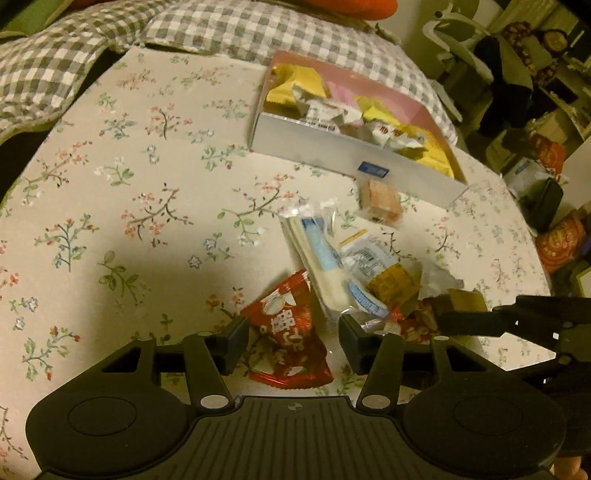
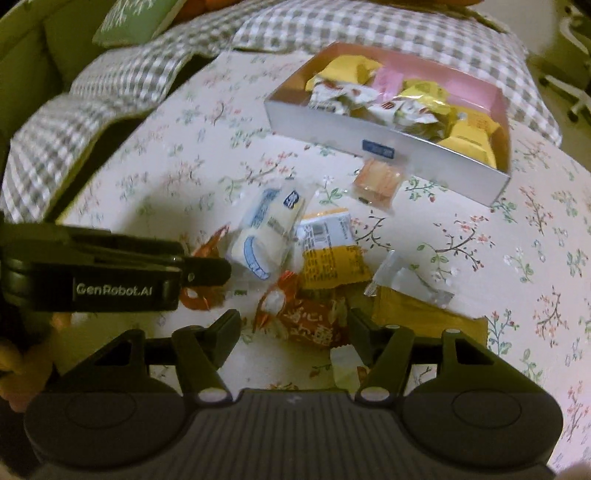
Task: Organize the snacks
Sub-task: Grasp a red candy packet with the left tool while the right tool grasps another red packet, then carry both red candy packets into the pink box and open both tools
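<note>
Loose snack packets lie in a pile on the floral tablecloth (image 1: 110,177). My left gripper (image 1: 293,338) is open, its fingers either side of a red packet (image 1: 286,328). My right gripper (image 2: 293,334) is open around an orange-red packet (image 2: 314,321). A white and blue packet (image 1: 325,266) (image 2: 266,229), a yellow packet (image 2: 330,258) and a small pink-orange packet (image 1: 380,201) (image 2: 376,181) lie beyond. A grey box (image 1: 325,147) (image 2: 406,147) with a pink inside holds several yellow and white packets. Each gripper shows in the other's view: the right one (image 1: 461,323), the left one (image 2: 207,271).
A grey checked cushion (image 1: 55,62) (image 2: 92,110) lies behind the table. A green pillow (image 2: 133,18) sits at the back left. Shelves and orange bags (image 1: 554,236) stand right of the table edge.
</note>
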Available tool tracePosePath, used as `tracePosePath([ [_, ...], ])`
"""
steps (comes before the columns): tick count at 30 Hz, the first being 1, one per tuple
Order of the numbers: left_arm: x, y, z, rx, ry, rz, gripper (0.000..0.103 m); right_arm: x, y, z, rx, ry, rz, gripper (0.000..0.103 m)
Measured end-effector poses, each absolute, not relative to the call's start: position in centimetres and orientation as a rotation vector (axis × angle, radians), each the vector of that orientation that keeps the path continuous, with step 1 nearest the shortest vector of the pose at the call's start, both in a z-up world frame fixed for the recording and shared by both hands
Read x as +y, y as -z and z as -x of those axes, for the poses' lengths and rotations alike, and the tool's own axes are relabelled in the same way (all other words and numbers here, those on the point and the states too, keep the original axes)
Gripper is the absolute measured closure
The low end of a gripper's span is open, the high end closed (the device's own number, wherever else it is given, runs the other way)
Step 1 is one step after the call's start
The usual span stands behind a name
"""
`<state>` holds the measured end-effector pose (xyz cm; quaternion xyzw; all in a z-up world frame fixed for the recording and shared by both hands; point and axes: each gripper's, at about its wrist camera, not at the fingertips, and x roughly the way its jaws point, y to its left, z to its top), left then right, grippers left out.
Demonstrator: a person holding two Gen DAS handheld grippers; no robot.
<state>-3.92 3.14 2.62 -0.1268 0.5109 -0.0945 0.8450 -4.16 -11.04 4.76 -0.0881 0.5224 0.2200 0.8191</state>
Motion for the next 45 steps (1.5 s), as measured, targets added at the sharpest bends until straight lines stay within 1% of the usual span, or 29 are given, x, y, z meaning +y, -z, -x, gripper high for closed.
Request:
tracePosePath([
  [2, 3.1, -2.3, 3.9, 1.082, 0.190, 0.260, 0.066, -10.9, -4.5, 3.8, 1.125, -0.483, 0.188, 0.043],
  [3, 3.1, -2.3, 3.9, 1.080, 0.187, 0.259, 0.068, -10.9, -4.3, 3.7, 1.134, -0.488, 0.181, 0.041],
  [5, 3.2, -2.3, 3.8, 1.068, 0.180, 0.254, 0.072, -10.9, -3.9, 3.4, 1.145, -0.469, 0.186, 0.041],
  [9, 3.2, -2.2, 3.7, 1.053, 0.173, 0.244, 0.075, -11.1, -3.3, 2.8, 1.171, -0.426, 0.183, 0.046],
  [11, 3.1, -2.3, 3.6, 1.045, 0.171, 0.241, 0.077, -11.1, -3.3, 2.7, 1.172, -0.422, 0.173, 0.052],
  [14, 3.1, -2.5, 3.7, 1.033, 0.169, 0.233, 0.078, -11.5, -3.4, 2.4, 1.174, -0.424, 0.133, 0.062],
  [20, 3.3, -2.9, 3.7, 1.015, 0.173, 0.245, 0.078, -11.5, -3.6, 2.6, 1.173, -0.445, 0.109, 0.068],
  [28, 3.5, -3.6, 3.9, 0.983, 0.176, 0.257, 0.078, -12.8, -4.3, 2.5, 1.161, -0.426, 0.011, 0.068],
  [34, 4.0, -4.4, 3.7, 0.947, 0.162, 0.262, 0.078, -15.0, -5.6, 2.3, 1.113, -0.408, -0.123, 0.068],
  [42, 4.1, -5.6, 2.8, 0.912, 0.168, 0.273, 0.078, -17.1, -6.4, 1.6, 1.068, -0.335, -0.233, 0.068],
  [44, 4.3, -5.9, 2.3, 0.911, 0.168, 0.282, 0.078, -17.9, -6.4, 1.3, 1.062, -0.306, -0.245, 0.071],
  [45, 4.3, -6.0, 2.1, 0.908, 0.170, 0.283, 0.078, -18.2, -6.4, 1.2, 1.060, -0.294, -0.258, 0.071],
])
